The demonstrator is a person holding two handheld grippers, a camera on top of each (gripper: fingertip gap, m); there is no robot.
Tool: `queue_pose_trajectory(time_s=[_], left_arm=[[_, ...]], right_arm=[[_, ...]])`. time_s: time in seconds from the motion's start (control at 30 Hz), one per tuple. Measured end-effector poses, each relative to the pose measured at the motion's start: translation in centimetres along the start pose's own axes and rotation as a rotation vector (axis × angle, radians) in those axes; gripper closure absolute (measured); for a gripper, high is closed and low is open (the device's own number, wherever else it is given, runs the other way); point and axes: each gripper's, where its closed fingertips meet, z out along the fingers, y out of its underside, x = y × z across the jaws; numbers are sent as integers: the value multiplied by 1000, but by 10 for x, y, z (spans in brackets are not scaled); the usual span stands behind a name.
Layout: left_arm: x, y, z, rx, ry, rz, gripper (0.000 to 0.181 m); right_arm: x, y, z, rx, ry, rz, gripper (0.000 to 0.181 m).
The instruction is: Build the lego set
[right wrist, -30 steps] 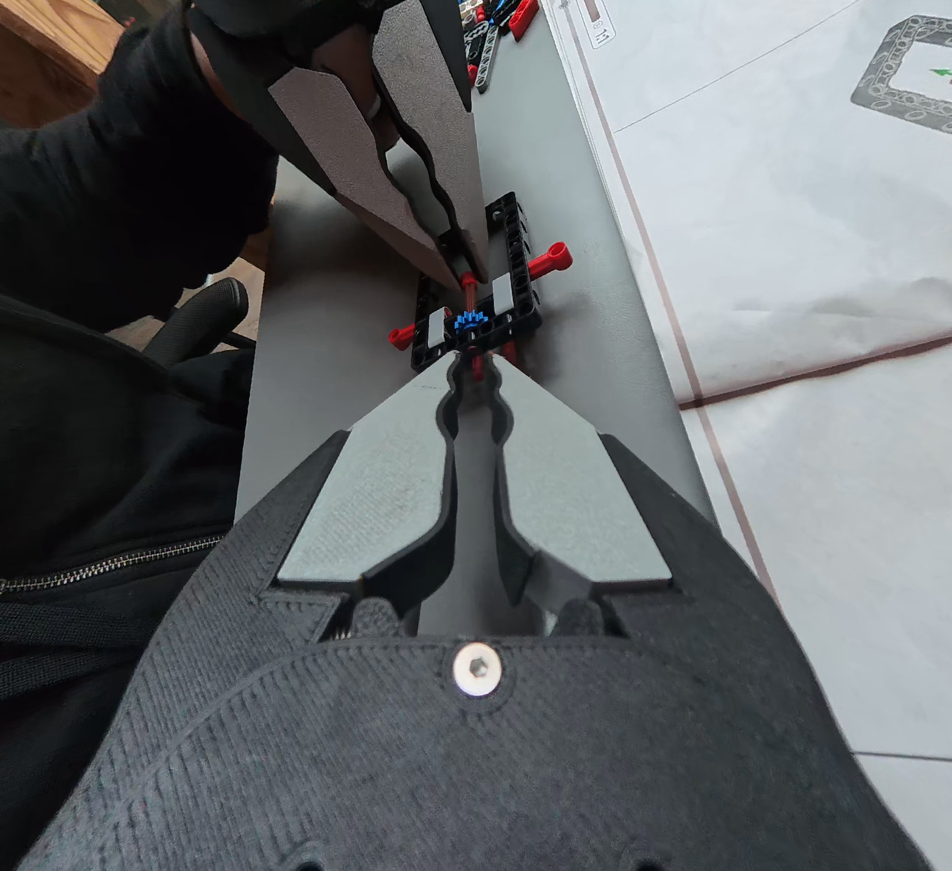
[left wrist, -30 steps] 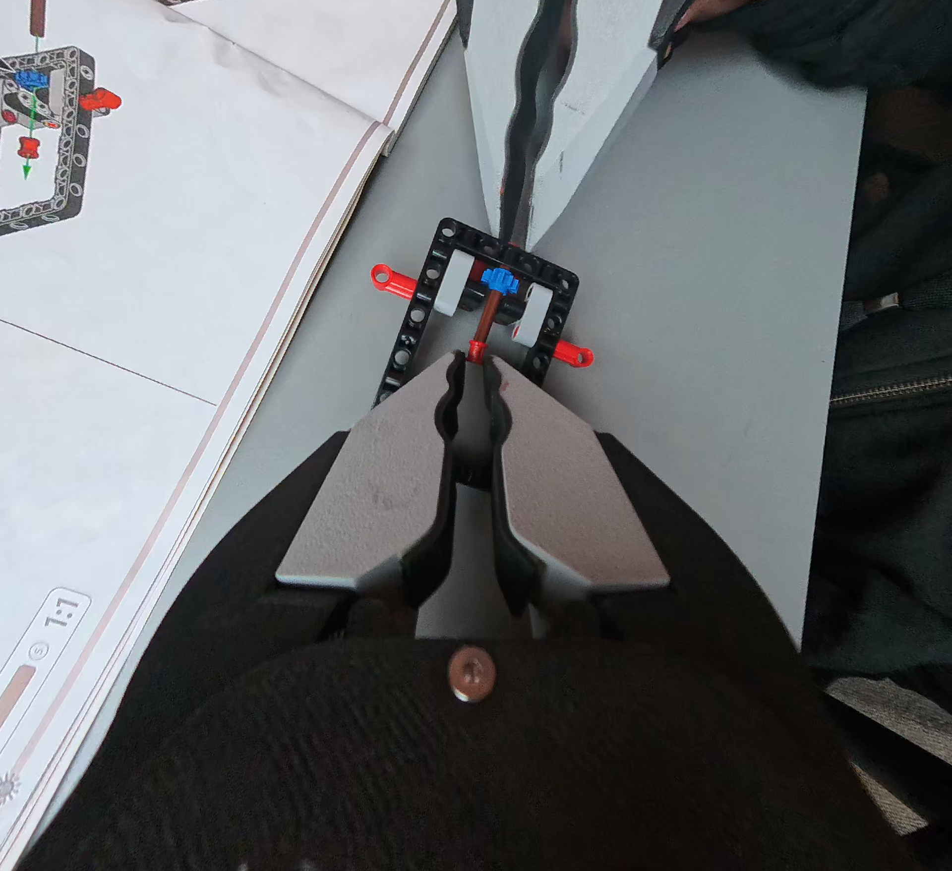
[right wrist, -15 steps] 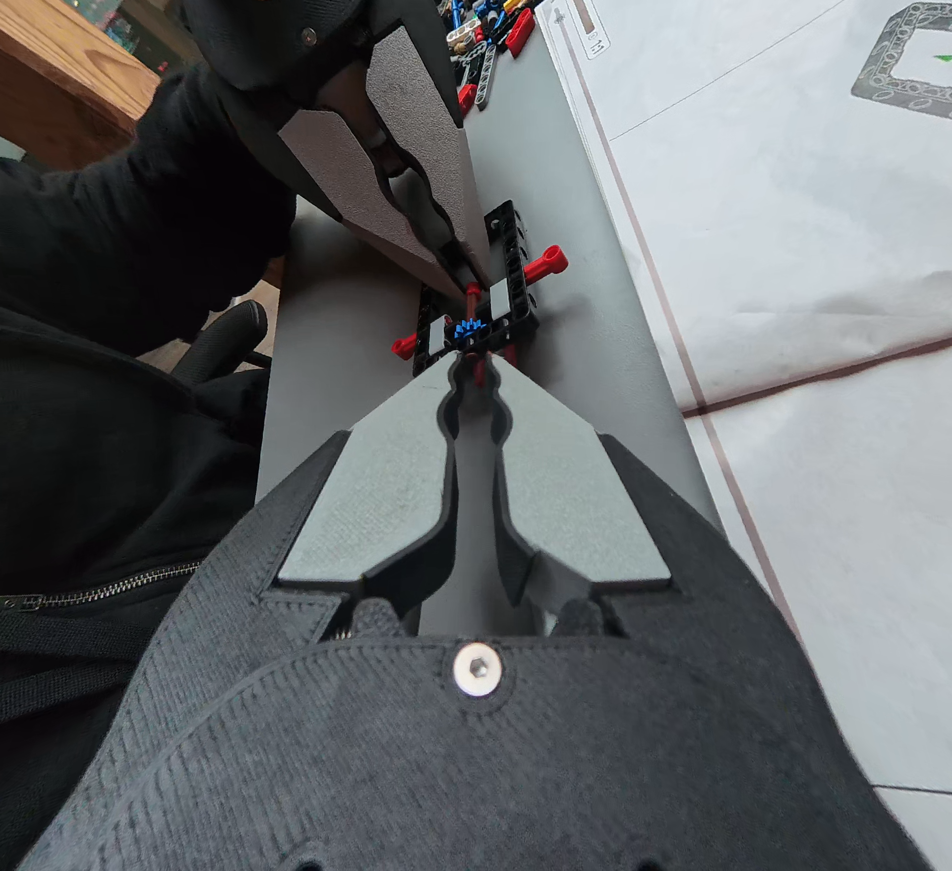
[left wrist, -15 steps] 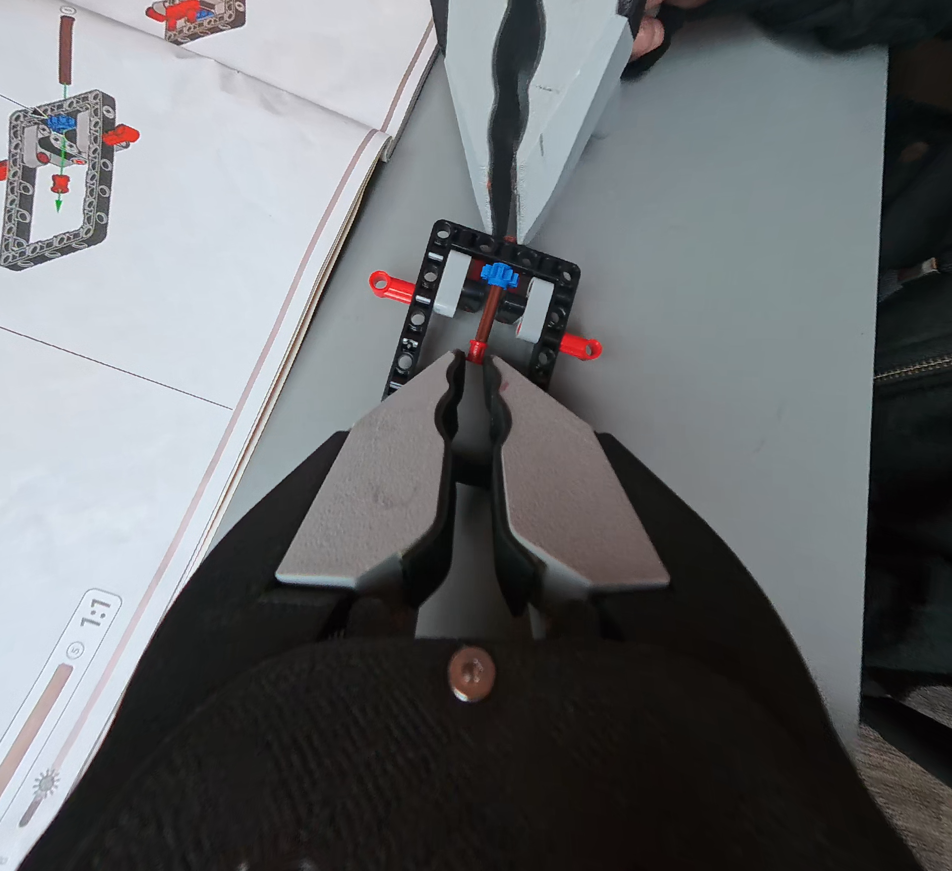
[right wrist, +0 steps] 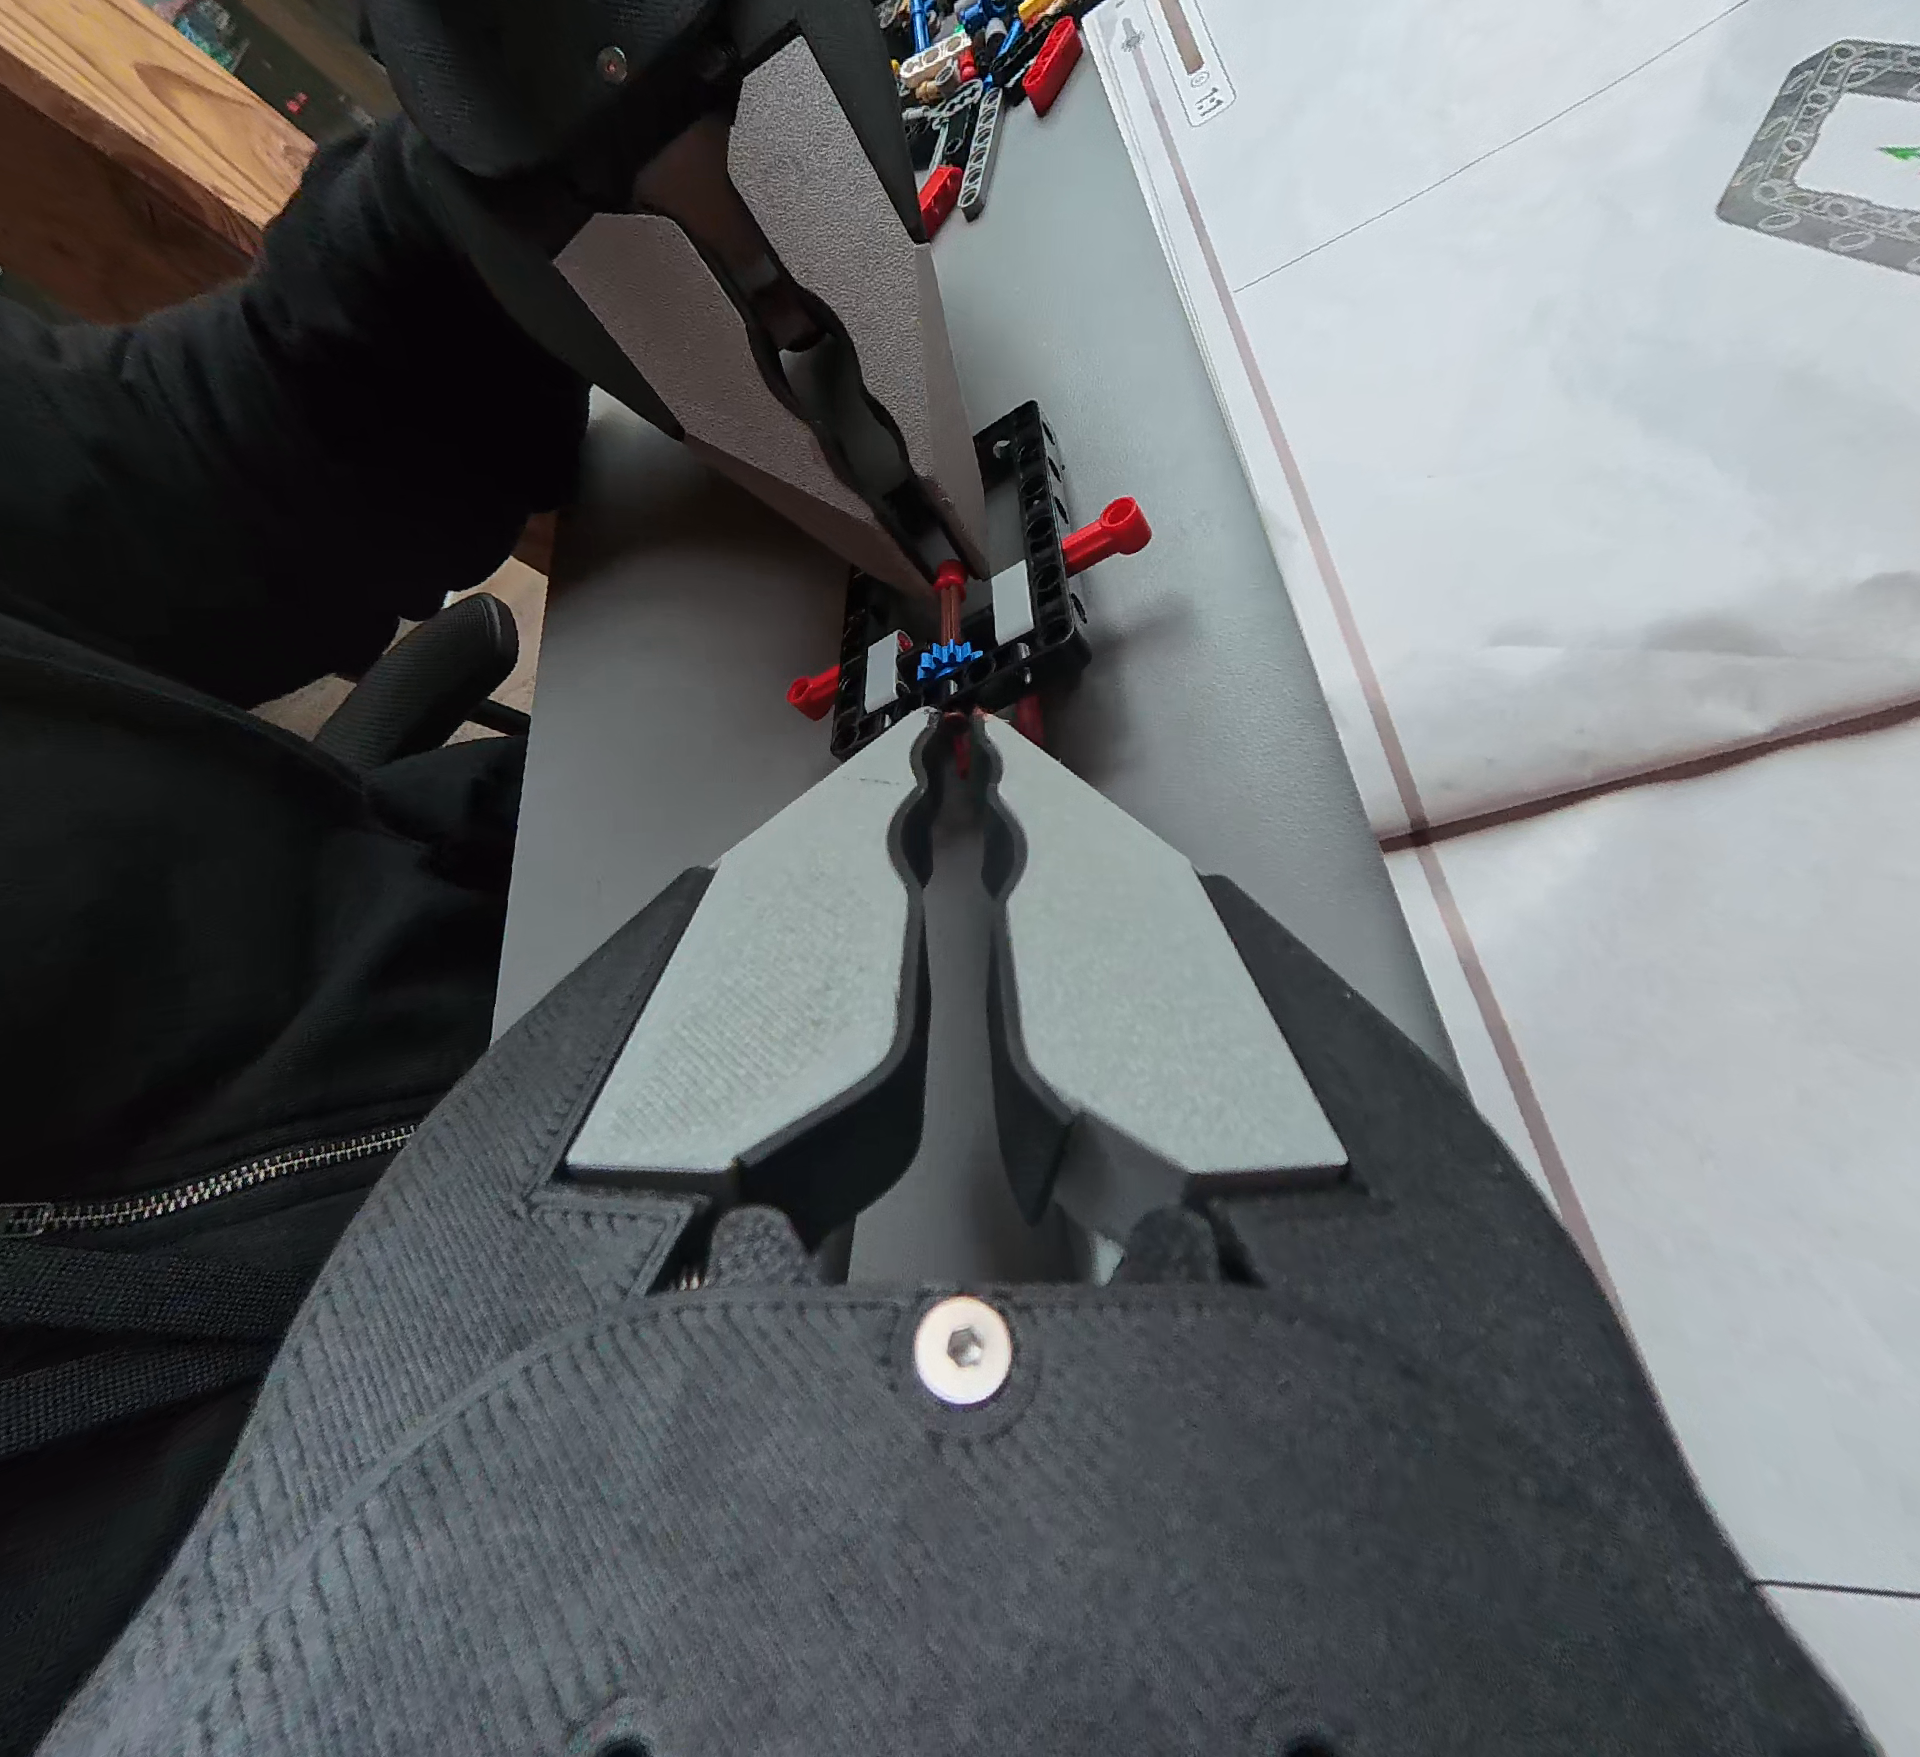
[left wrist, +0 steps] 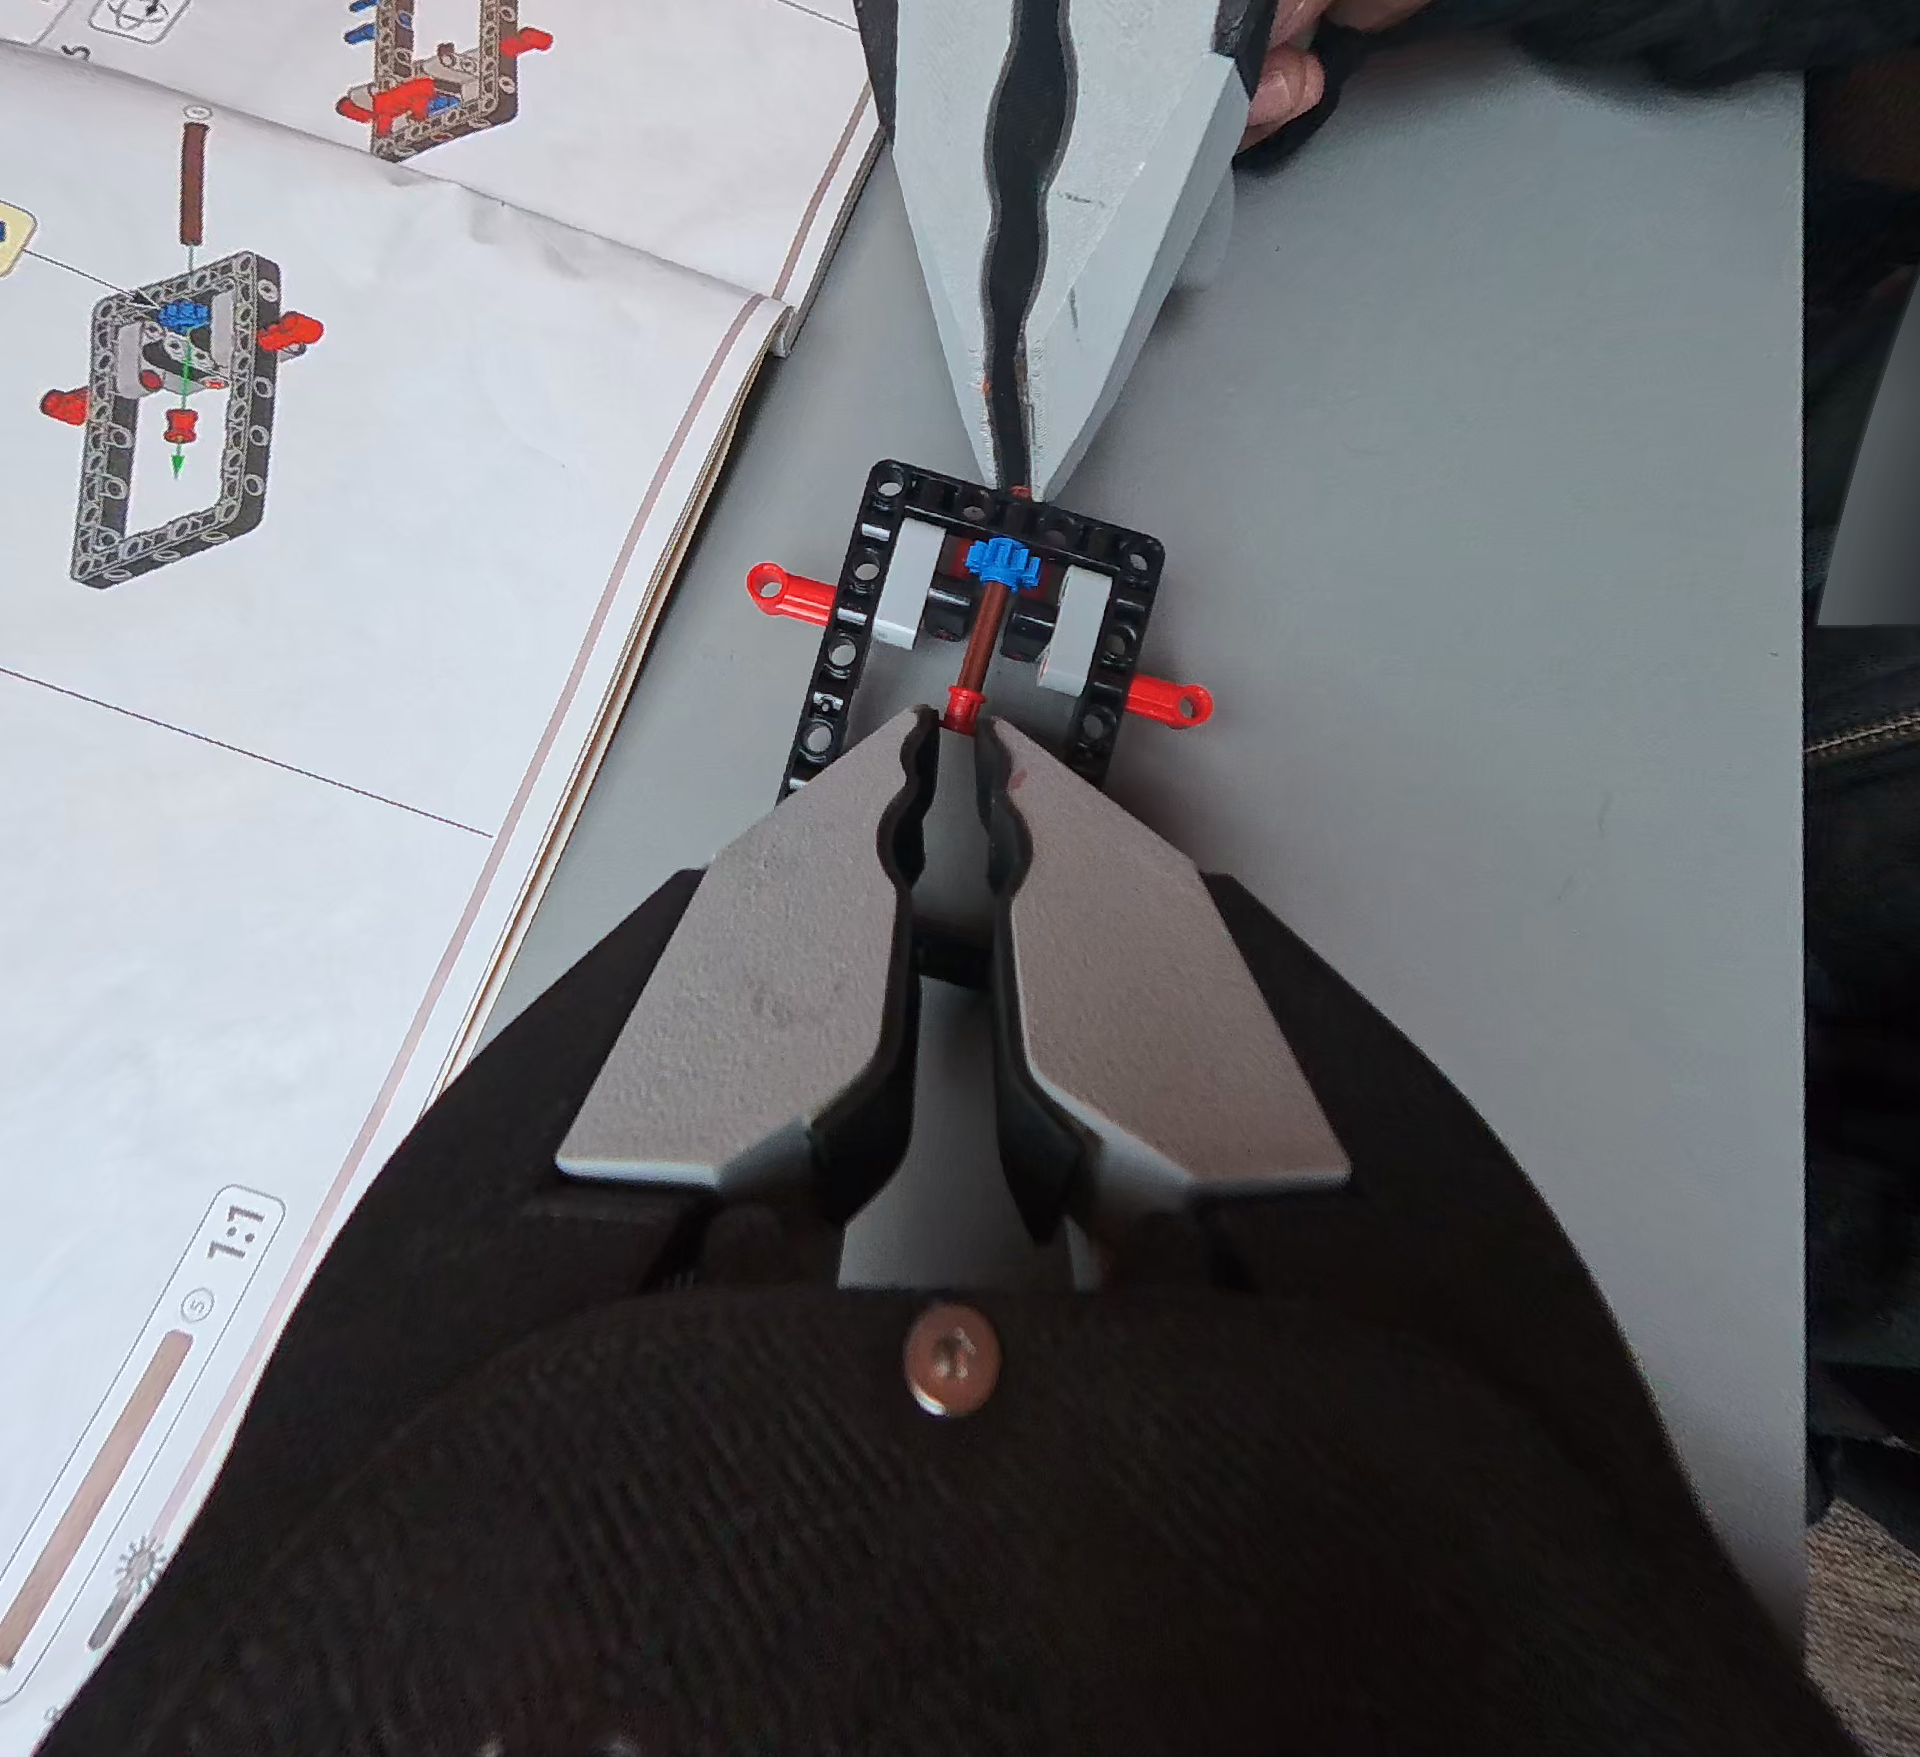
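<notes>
Left wrist view puts your left gripper (left wrist: 961, 731) nearest, its two fingertips pinched on the red bush (left wrist: 963, 701) at the near end of the brown axle (left wrist: 983, 635). That axle runs away from you through the blue gear (left wrist: 1003, 561) inside the black frame (left wrist: 1124, 627), which lies flat on the grey table (left wrist: 1455, 564). Red pins (left wrist: 1169, 699) stick out of both long sides of the frame. Beyond it, your right gripper (left wrist: 1018, 471) comes in from the opposite side, fingertips closed tight on the axle's far end at the frame's edge. Right wrist view shows the open instruction booklet (right wrist: 1558, 460) beside the frame, and farther back a heap of loose parts (right wrist: 1008, 14).
</notes>
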Motion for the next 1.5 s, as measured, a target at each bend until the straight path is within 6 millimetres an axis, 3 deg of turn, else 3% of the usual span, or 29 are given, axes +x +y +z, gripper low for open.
queue_pose_trajectory(time_s=[1.0, 1.4, 1.5], left_arm=[[-4, 3, 0, -51, -141, 174, 177], [-2, 6, -4, -255, -262, 47, 177], [-4, 5, -2, -249, -287, 109, 177]], right_arm=[[-2, -1, 4, -16, 39, -53, 181], [-3, -1, 6, -44, 139, -153, 181], [-4, 0, 6, -47, 121, -145, 181]])
